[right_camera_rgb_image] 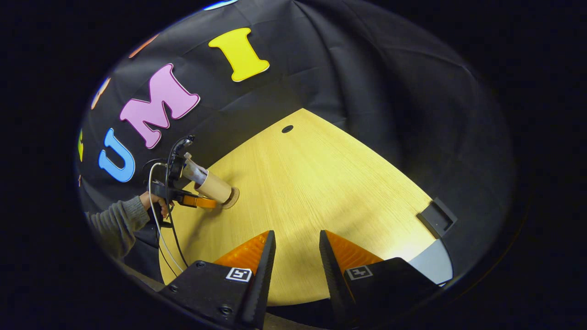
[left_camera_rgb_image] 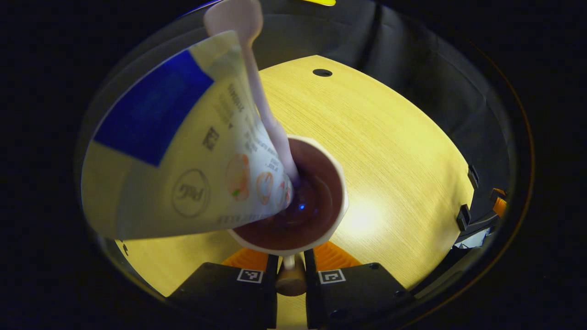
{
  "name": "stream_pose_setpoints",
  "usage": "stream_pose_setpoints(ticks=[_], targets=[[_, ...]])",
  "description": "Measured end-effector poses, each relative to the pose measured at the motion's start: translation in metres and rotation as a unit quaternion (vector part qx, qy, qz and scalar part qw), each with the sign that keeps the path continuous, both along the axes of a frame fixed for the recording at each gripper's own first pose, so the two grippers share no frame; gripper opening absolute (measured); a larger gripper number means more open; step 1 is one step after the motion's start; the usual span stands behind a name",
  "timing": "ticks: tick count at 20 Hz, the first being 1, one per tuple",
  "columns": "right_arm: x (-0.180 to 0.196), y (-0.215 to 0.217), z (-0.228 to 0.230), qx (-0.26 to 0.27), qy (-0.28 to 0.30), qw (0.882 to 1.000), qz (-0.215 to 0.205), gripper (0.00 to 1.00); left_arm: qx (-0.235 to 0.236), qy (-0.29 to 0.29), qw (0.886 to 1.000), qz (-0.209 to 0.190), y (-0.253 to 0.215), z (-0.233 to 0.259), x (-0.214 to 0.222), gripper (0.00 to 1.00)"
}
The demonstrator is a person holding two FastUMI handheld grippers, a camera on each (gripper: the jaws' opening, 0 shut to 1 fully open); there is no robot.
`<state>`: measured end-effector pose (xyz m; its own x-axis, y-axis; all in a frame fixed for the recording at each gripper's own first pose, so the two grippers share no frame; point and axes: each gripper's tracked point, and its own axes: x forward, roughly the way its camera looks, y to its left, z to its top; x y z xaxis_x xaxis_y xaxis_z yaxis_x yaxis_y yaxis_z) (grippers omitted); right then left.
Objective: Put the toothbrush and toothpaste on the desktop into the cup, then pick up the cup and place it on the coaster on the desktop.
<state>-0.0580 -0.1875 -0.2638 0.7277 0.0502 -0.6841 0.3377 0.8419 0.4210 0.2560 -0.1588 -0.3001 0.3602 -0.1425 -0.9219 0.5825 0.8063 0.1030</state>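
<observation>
Left gripper view: one cup (left_camera_rgb_image: 293,229), one toothbrush (left_camera_rgb_image: 257,87).

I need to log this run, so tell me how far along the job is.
Done: the toothbrush and toothpaste stand inside the cup. In hand: the left gripper grips the cup near its rim; the right gripper view shows the cup at the coaster, seemingly just reaching it. Left: settle the cup and let go. The right gripper hangs open above the desk.

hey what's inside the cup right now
The toothpaste and toothbrush stand in the cup; their lower ends and part of its bottom are covered.
</observation>
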Motion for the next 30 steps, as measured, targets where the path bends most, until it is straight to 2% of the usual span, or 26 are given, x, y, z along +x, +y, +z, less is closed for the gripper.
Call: stream_pose_setpoints(ticks=[1,2,5,6,7,8,9,10,11,12,15,16,18,19,20,21,23,24,25,26,27,30], targets=[[-0.001,-0.002,-0.002,0.000,0.001,1.000,-0.002,0.59,0.002,0.001,1.000,0.000,-0.001,-0.002,0.001,0.34],[-0.002,-0.004,-0.002,0.001,0.002,1.000,-0.004,0.59,0.004,0.004,1.000,0.000,-0.001,-0.004,0.001,0.29],[-0.004,-0.009,-0.004,0.001,0.005,1.000,-0.007,0.59,0.009,0.006,1.000,0.002,-0.004,-0.010,0.003,0.29],[-0.005,-0.010,-0.005,0.002,0.006,1.000,-0.008,0.59,0.011,0.007,1.000,0.003,-0.004,-0.011,0.003,0.34],[-0.004,-0.011,-0.006,0.002,0.007,1.000,-0.008,0.59,0.013,0.007,1.000,0.004,-0.005,-0.012,0.003,0.29],[-0.005,-0.011,-0.006,0.003,0.008,1.000,-0.008,0.59,0.015,0.009,1.000,0.005,-0.005,-0.014,0.003,0.29],[-0.005,-0.011,-0.007,0.003,0.008,1.000,-0.008,0.59,0.016,0.010,1.000,0.006,-0.004,-0.015,0.004,0.34],[-0.005,-0.011,-0.008,0.004,0.009,1.000,-0.007,0.59,0.018,0.012,1.000,0.008,-0.004,-0.017,0.005,0.29],[-0.005,-0.011,-0.008,0.004,0.010,1.000,-0.005,0.59,0.019,0.015,1.000,0.010,-0.005,-0.019,0.005,0.34],[-0.004,-0.010,-0.007,0.003,0.009,1.000,-0.004,0.59,0.016,0.012,1.000,0.009,-0.008,-0.021,0.010,0.29],[-0.004,-0.009,-0.009,0.005,0.011,1.000,-0.002,0.59,0.019,0.014,1.000,0.009,-0.006,-0.019,0.007,0.30],[-0.005,-0.009,-0.010,0.005,0.011,1.000,-0.002,0.59,0.019,0.012,1.000,0.010,-0.006,-0.020,0.008,0.25],[-0.005,-0.009,-0.010,0.005,0.011,1.000,-0.003,0.59,0.020,0.011,1.000,0.009,-0.007,-0.021,0.008,0.35],[-0.005,-0.009,-0.010,0.005,0.011,1.000,-0.004,0.59,0.020,0.012,1.000,0.009,-0.006,-0.021,0.007,0.30],[-0.005,-0.010,-0.010,0.006,0.012,1.000,-0.005,0.59,0.019,0.012,1.000,0.010,-0.007,-0.021,0.008,0.35],[-0.005,-0.010,-0.010,0.006,0.012,1.000,-0.005,0.59,0.017,0.013,1.000,0.011,-0.005,-0.022,0.009,0.31],[-0.004,-0.008,-0.011,0.006,0.012,1.000,-0.005,0.59,0.017,0.011,1.000,0.013,-0.002,-0.020,0.007,0.36],[-0.004,-0.007,-0.010,0.006,0.012,1.000,-0.004,0.59,0.016,0.009,1.000,0.012,-0.002,-0.018,0.008,0.33],[-0.004,-0.007,-0.010,0.006,0.012,1.000,-0.004,0.59,0.014,0.008,1.000,0.010,-0.003,-0.018,0.006,0.40],[-0.003,-0.006,-0.011,0.006,0.011,1.000,-0.003,0.59,0.013,0.009,1.000,0.010,-0.003,-0.017,0.005,0.42],[-0.003,-0.006,-0.011,0.006,0.011,1.000,-0.003,0.59,0.012,0.010,1.000,0.009,-0.004,-0.016,0.004,0.37],[-0.003,-0.004,-0.012,0.007,0.011,1.000,-0.003,0.59,0.010,-0.002,1.000,0.004,-0.006,-0.012,0.006,0.64]])
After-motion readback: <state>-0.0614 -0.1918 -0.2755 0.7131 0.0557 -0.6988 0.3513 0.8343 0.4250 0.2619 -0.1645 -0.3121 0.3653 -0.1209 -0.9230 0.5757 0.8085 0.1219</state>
